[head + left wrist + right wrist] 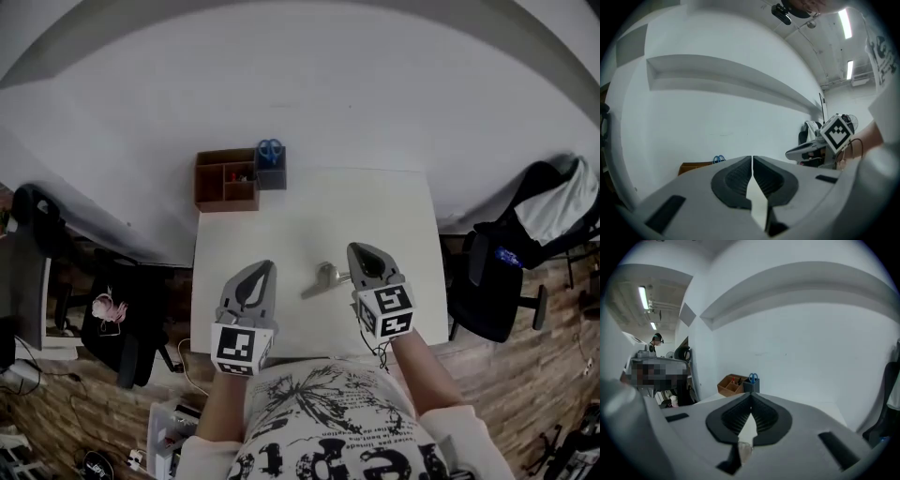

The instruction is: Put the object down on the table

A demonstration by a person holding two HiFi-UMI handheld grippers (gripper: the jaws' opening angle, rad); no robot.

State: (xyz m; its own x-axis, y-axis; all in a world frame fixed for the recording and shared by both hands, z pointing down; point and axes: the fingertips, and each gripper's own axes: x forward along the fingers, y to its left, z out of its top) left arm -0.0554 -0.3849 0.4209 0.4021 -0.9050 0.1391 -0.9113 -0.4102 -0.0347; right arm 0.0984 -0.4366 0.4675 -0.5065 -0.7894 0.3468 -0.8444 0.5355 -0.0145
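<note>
A small silvery metal object lies on the white table, in the middle of its near half. My right gripper hovers just to the right of it, jaws shut and nothing between them; its own view shows the two pads meeting at the tip. On the left side of the object, a hand's width away, my left gripper is shut too and holds nothing. From the left gripper view I see the right gripper raised at the right. The object is hidden in both gripper views.
A wooden desk organiser with blue scissors in a grey cup stands at the table's back left corner, against the white wall. A black chair with a jacket is right of the table; another chair is on the left.
</note>
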